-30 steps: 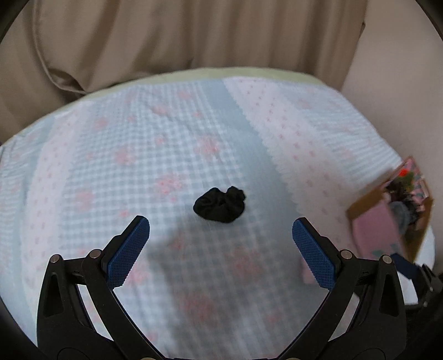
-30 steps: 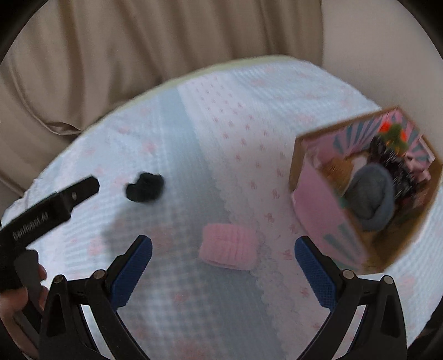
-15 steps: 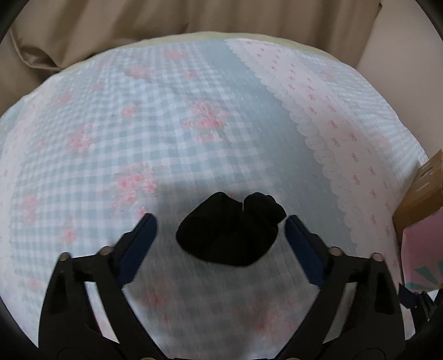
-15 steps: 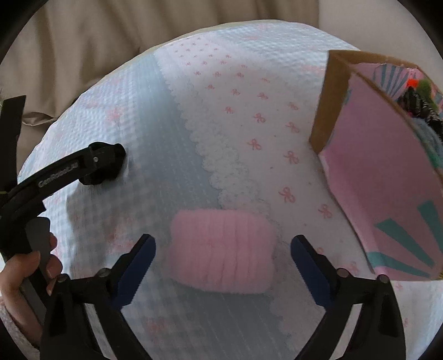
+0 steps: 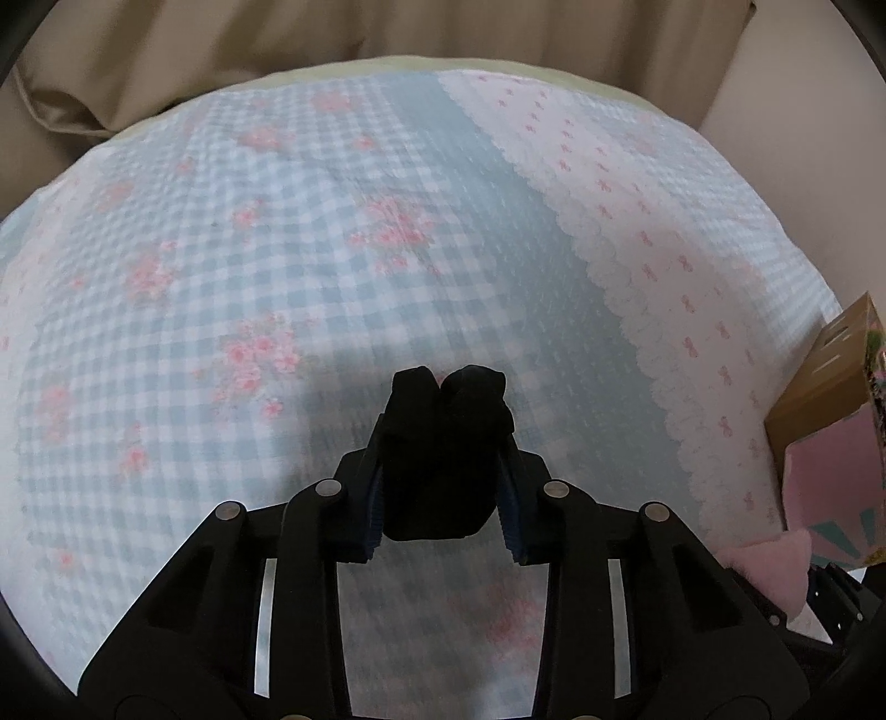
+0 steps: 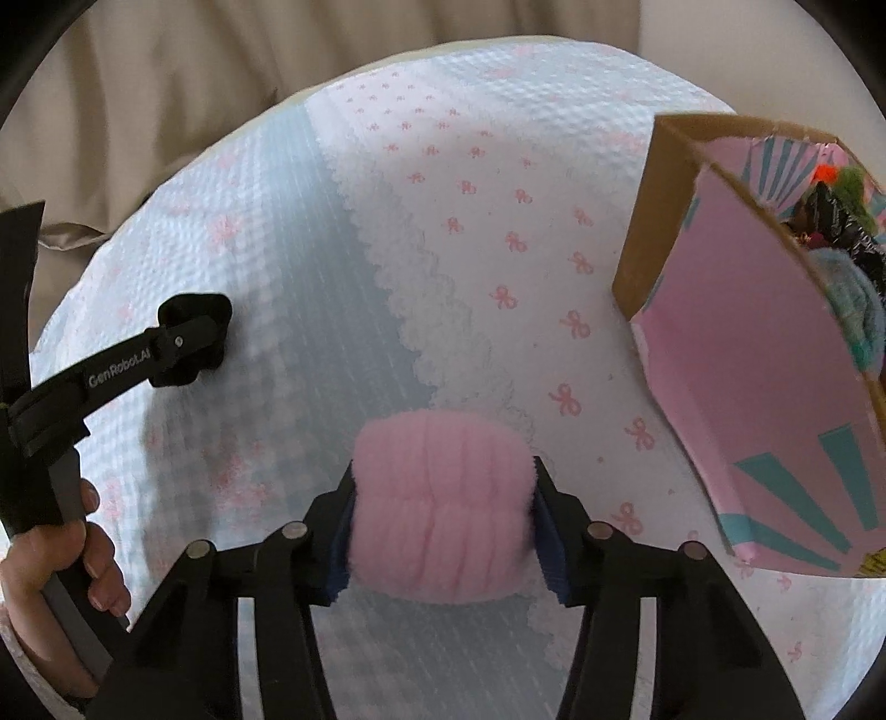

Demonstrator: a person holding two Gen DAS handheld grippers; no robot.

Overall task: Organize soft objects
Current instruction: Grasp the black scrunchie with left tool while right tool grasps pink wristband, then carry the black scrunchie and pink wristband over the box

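A black soft bundle (image 5: 459, 399) lies on the bedspread with my left gripper (image 5: 443, 476) shut on it, both blue pads pressed into its sides. The right wrist view shows the same black bundle (image 6: 194, 307) at the tip of the left gripper (image 6: 191, 343). A pink fluffy roll (image 6: 437, 531) sits between the jaws of my right gripper (image 6: 444, 471). Those jaws are closing, and the pads squeeze the roll's two ends. One corner of the pink roll (image 5: 775, 559) shows at the lower right of the left wrist view.
A cardboard box (image 6: 720, 332) with pink and teal walls stands right of the roll and holds several soft items. Its corner (image 5: 819, 376) shows in the left wrist view. The checked floral bedspread (image 5: 332, 249) fills the area, beige curtain (image 5: 277, 44) behind. A person's hand (image 6: 83, 554) holds the left gripper.
Both grippers came down toward the bed and closed: the left one onto the black bundle, the right one onto the pink roll. Both were wide open above them before.
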